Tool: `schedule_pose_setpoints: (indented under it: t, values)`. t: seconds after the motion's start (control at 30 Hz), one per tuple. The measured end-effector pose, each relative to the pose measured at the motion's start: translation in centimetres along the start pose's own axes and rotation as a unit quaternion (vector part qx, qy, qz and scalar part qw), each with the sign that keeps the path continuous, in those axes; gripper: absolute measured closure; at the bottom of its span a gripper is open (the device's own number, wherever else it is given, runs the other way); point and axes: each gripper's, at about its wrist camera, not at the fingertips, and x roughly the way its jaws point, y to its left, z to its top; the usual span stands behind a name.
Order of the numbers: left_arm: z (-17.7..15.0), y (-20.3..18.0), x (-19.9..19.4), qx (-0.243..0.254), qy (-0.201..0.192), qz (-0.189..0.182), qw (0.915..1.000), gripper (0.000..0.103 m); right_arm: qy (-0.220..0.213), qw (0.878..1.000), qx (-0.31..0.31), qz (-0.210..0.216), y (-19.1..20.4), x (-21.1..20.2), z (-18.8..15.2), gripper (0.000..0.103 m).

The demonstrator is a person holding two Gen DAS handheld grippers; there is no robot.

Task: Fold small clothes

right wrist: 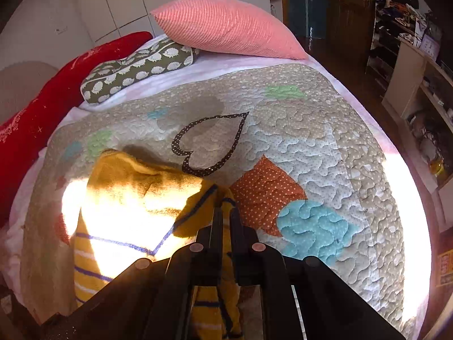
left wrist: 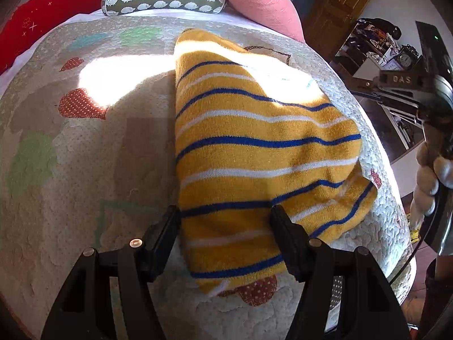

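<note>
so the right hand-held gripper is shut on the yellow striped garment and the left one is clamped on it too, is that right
Not quite. The right hand-held gripper is shut on the yellow striped garment, as the right wrist view shows. But the left hand-held gripper is open: in the left wrist view its fingers stand wide apart over the garment's near edge, not clamped on it.

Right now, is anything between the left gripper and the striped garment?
Nothing visible. The left gripper is open, its fingers straddling the near end of the yellow striped garment on the quilt. The right gripper is shut on the garment's other edge.
</note>
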Motion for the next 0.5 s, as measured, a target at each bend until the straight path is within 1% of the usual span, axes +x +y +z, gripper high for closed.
schedule_pose_setpoints:
  t: [0.03,0.1,0.17,0.2,0.27,0.3,0.4,0.43,0.5]
  values:
    - [-0.3,-0.3,-0.8,0.005,-0.005,-0.003,1.0,0.038,-0.009,1.0,0.001,0.01,0.0,-1.9,-1.4,0.092]
    - [-0.9,-0.9,-2.4,0.014,-0.016,-0.004,0.9998,0.038,-0.025,1.0,0.009,0.015,-0.2,-5.2,-4.3,0.072]
    - [-1.3,-1.5,-4.0,0.021,-0.032,-0.007,0.9992,0.038,-0.05,0.999,0.005,0.009,-0.1,-7.8,-7.1,0.064]
    - [-1.4,-1.9,-4.6,0.023,-0.037,-0.002,0.9991,0.038,-0.06,0.998,-0.004,0.0,0.1,-8.7,-8.2,0.06]
    - [-1.5,-2.6,-6.1,0.032,-0.046,0.001,0.9984,0.038,-0.058,0.997,-0.027,-0.032,0.4,-9.6,-9.6,0.057]
    - [-1.5,-3.0,-7.1,0.039,-0.056,-0.002,0.9976,0.038,-0.054,0.997,-0.035,-0.04,0.5,-9.9,-10.1,0.057]
    - [-1.3,-3.9,-9.2,0.062,-0.089,0.012,0.994,0.032,-0.053,0.997,-0.039,-0.037,0.7,-11.5,-10.4,0.057]
    - [-1.3,-4.1,-9.7,0.067,-0.096,0.021,0.9929,0.032,-0.056,0.997,-0.039,-0.04,0.9,-12.2,-10.2,0.057]
    - [-1.2,-4.0,-10.7,0.071,-0.107,0.021,0.9915,0.031,-0.076,0.995,-0.038,-0.042,1.2,-14.0,-9.5,0.057]
